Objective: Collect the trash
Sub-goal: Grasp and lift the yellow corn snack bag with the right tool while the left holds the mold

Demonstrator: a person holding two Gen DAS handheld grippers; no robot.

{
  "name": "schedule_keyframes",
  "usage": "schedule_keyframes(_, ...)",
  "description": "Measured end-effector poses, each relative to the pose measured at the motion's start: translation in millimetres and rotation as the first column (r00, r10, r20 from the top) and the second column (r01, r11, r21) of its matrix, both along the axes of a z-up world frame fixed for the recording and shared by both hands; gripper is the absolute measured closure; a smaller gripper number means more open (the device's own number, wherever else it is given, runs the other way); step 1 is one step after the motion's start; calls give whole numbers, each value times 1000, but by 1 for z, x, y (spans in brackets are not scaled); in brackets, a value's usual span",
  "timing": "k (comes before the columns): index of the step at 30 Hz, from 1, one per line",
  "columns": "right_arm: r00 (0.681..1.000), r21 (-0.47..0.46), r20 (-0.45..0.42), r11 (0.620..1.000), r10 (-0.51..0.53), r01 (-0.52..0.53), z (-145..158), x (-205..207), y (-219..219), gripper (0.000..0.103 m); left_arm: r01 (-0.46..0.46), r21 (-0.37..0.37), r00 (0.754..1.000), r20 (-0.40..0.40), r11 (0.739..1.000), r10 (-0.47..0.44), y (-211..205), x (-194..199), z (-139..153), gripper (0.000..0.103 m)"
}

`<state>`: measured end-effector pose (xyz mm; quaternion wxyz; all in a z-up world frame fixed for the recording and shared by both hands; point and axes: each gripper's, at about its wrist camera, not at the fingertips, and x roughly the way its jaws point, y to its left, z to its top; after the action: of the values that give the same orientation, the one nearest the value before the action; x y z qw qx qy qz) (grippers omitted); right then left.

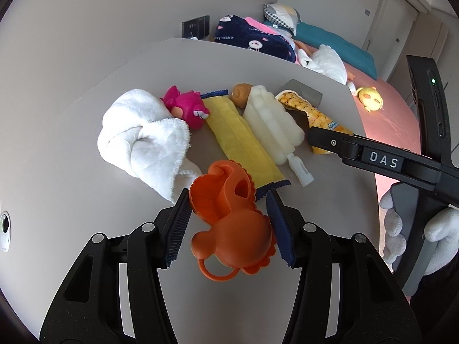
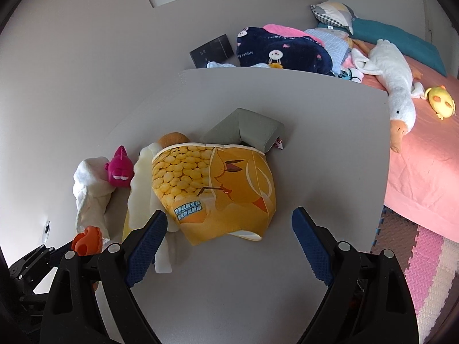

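Observation:
My left gripper [image 1: 228,220] is shut on an orange rubber toy [image 1: 229,226] and holds it above the grey table [image 1: 71,172]. On the table lie a yellow snack bag [image 2: 218,192], a yellow wrapper with blue ends [image 1: 241,137], a white foam piece [image 1: 272,120], a white cloth [image 1: 143,140], a pink toy [image 1: 186,106] and a brown round thing [image 1: 241,93]. My right gripper [image 2: 229,243] is open and empty, just in front of the snack bag. It also shows in the left wrist view [image 1: 373,157], over the snack bag [image 1: 312,114].
A grey angled block [image 2: 249,129] lies behind the snack bag. To the right of the table is a bed with a pink sheet [image 2: 430,172], a white goose plush [image 2: 393,80], a yellow plush [image 2: 440,97] and blankets. Foam mats [image 2: 424,258] cover the floor.

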<state>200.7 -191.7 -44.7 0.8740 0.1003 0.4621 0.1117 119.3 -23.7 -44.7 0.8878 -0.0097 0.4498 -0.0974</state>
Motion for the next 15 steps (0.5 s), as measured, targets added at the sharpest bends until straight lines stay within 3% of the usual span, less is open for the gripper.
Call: schedule_keyframes(15, 1000, -82, 30, 997, 0, 3, -5, 15, 14, 18, -12, -6, 1000, -10, 1000, 12, 8, 5, -3, 50)
